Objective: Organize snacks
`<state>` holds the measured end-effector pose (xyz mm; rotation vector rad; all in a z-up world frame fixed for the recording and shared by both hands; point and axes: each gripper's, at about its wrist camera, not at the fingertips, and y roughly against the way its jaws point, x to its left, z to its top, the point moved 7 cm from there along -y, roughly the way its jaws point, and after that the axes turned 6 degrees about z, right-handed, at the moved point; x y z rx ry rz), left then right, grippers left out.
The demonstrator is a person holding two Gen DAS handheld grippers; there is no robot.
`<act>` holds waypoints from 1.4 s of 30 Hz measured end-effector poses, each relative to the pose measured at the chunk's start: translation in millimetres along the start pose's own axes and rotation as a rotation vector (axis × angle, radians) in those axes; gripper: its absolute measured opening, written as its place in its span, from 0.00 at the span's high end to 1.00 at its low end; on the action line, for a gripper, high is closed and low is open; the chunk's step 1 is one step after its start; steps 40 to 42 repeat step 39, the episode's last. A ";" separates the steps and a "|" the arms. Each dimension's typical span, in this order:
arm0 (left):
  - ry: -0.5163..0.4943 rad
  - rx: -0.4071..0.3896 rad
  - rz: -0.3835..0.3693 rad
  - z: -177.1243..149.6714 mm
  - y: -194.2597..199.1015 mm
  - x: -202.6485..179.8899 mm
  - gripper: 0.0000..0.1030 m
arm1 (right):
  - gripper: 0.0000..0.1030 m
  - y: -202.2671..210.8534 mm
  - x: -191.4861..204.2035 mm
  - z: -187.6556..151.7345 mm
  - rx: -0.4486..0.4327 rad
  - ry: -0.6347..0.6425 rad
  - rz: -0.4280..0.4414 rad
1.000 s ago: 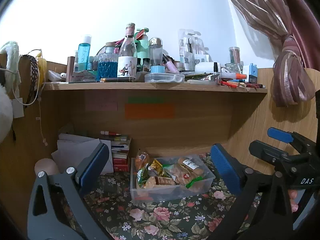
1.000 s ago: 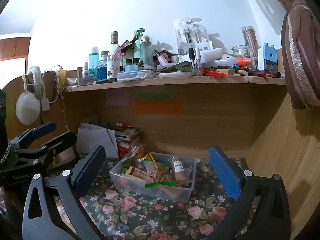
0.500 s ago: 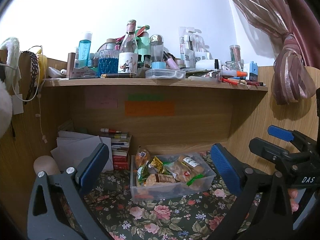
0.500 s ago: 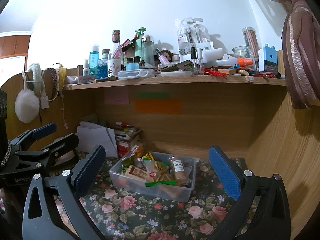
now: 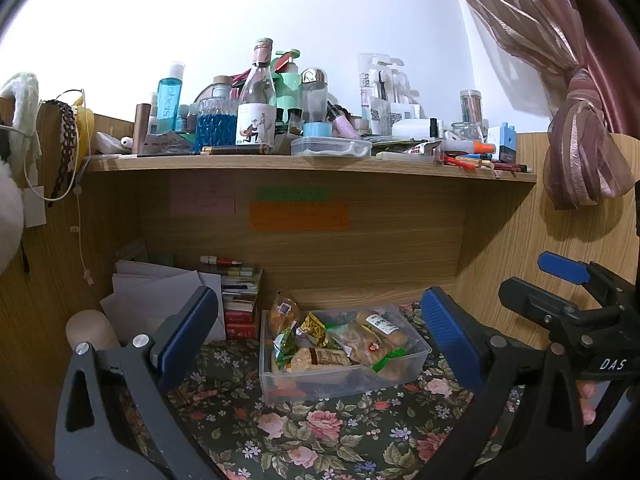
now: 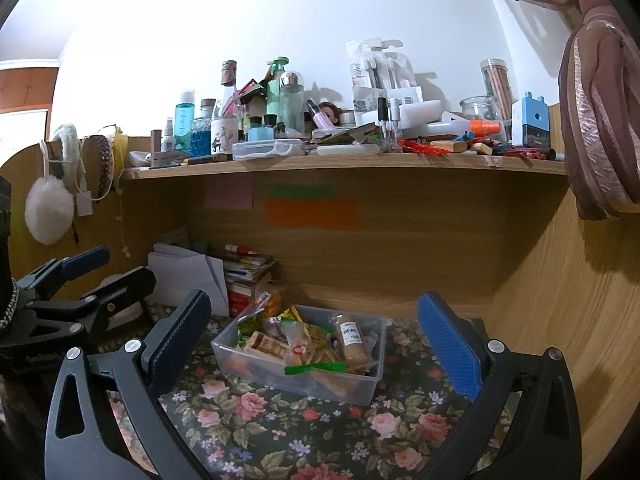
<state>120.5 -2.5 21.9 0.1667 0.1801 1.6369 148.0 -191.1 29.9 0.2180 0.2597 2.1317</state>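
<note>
At the far left, white papers [image 5: 160,300] lean against the desk wall, with a stack of books [image 5: 240,304] just beside them. The left gripper [image 5: 316,336] hovers above the floral cloth [image 5: 320,432], its blue pads wide apart and holding nothing. Between the pads in both views stands the clear plastic box [image 5: 340,384] on the cloth, filled with wrapped snacks [image 5: 352,344]; one orange packet seems to lean on its back left corner. The right gripper [image 6: 316,340] is also spread open and empty. Above, the wooden shelf [image 6: 340,162] carries many bottles.
</note>
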 end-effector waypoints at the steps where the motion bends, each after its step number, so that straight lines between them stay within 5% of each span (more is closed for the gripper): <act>1: -0.001 0.001 0.000 -0.9 -0.5 -0.3 0.00 | 0.00 -0.1 -0.2 -0.6 0.001 -0.001 -0.002; 42: 0.009 0.033 -0.002 -5.5 -12.6 -10.8 0.00 | 0.00 -5.7 -6.9 -4.6 0.006 -0.013 -0.030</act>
